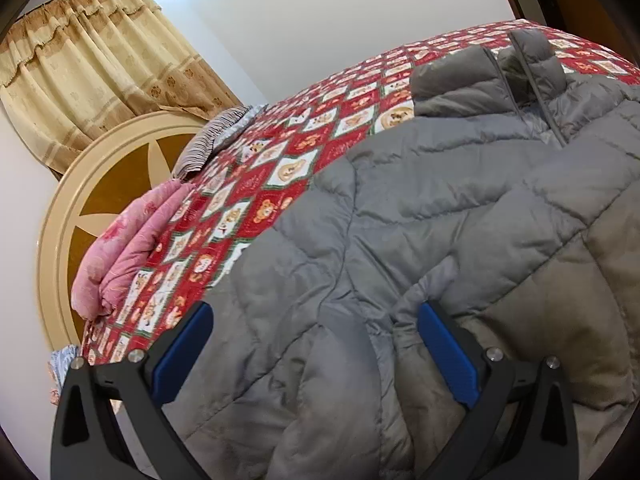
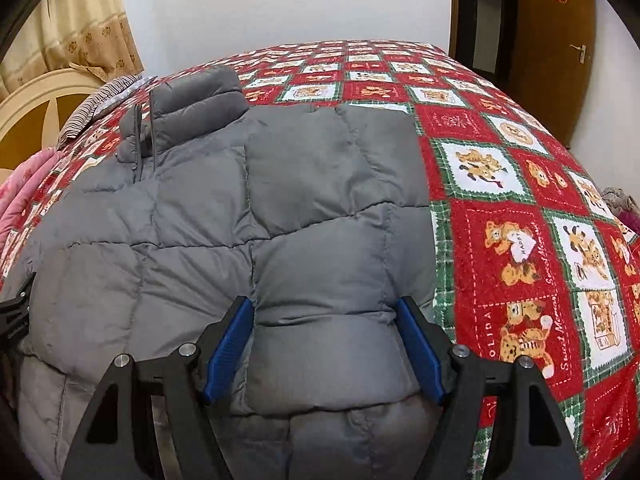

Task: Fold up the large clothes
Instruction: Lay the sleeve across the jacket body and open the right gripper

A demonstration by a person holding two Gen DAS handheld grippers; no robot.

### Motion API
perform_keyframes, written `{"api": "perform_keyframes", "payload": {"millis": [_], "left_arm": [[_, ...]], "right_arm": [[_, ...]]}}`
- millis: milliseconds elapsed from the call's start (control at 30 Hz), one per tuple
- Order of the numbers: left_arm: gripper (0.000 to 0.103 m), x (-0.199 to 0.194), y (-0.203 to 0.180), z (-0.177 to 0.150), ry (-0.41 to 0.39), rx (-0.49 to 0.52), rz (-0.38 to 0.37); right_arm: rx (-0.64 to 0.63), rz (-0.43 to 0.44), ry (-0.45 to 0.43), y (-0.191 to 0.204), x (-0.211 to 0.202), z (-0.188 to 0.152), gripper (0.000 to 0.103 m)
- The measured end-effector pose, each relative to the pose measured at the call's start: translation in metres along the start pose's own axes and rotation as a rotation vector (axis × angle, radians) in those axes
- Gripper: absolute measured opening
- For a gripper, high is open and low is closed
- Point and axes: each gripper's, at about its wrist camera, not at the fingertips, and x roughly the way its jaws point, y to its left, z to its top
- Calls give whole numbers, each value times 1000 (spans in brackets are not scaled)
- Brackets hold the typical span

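Observation:
A large grey quilted puffer jacket (image 1: 440, 220) lies flat on the bed, collar and zipper at the far end; it also shows in the right wrist view (image 2: 248, 208). My left gripper (image 1: 316, 316) is open, its blue pads (image 1: 184, 356) straddling the jacket's near hem on the left side. My right gripper (image 2: 326, 312) is open, its blue pads (image 2: 420, 348) on either side of a puffed section at the jacket's near right hem. Part of the left gripper shows at the left edge of the right wrist view (image 2: 16, 312).
The bed has a red patchwork bear-print quilt (image 2: 520, 200). A pink folded blanket (image 1: 120, 252) and a striped pillow (image 1: 212, 140) lie by the cream and gold headboard (image 1: 80, 208). Beige curtains (image 1: 100, 60) hang behind. A brown door (image 2: 560, 40) is at the right.

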Motion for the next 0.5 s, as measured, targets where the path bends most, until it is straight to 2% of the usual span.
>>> {"api": "perform_keyframes", "payload": {"millis": [167,300,400,500], "left_arm": [[103,1,-3,1,3,-10,-22],[103,-15,24,4,-14,-72,-45],[103,-34,53,7,-75,-142,-61],[103,-36,53,8,-81,-132,-54]], "right_arm": [[-31,-48,8,6,4,2,74],[-11,-86,26,5,-14,7,73],[-10,-84,-57,18,-53,13,74],[-52,-15,-84,47,-69,17,75]]}}
